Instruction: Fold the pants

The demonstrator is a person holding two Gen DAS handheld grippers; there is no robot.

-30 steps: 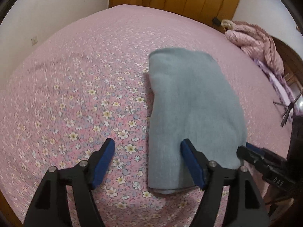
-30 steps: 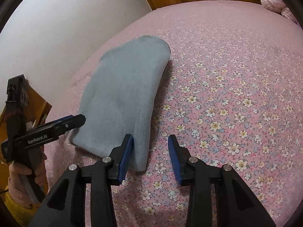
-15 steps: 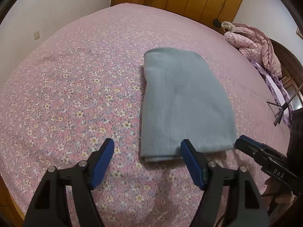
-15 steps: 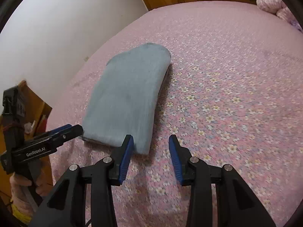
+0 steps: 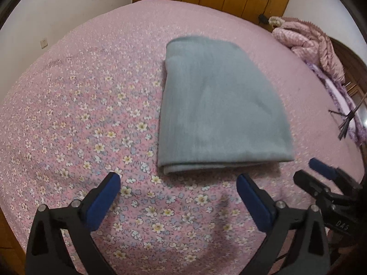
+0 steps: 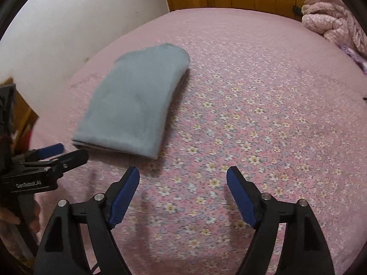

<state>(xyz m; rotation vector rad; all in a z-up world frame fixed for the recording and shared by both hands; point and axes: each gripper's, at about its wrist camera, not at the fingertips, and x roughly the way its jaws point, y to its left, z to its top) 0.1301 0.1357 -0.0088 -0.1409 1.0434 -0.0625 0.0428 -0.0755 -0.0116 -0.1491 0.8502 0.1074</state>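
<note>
Left black gripper with blue pads (image 5: 177, 185) opening wide, empty; right gripper (image 6: 182, 180) opening, empty. Folded grey-blue fleece pants (image 5: 220, 116) flat on pink floral bedspread (image 5: 91, 119), apparently untouched.

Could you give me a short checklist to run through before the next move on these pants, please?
1. Pants folded into a compact stack on the bed: ok, layered edges show at the near end.
2. Left gripper clear of the cloth: ok, jaws opening, nothing between them, only bedspread below.
3. Right gripper clear of the cloth: ok, jaws opening, nothing between them.
4. The two grippers apart from each other: ok, each shows at the edge of the other's view, with no contact.
5. Layers aligned along the far end: cannot tell, the picture is blurred there.
6. Pink jacket away from the pants: ok.
</note>
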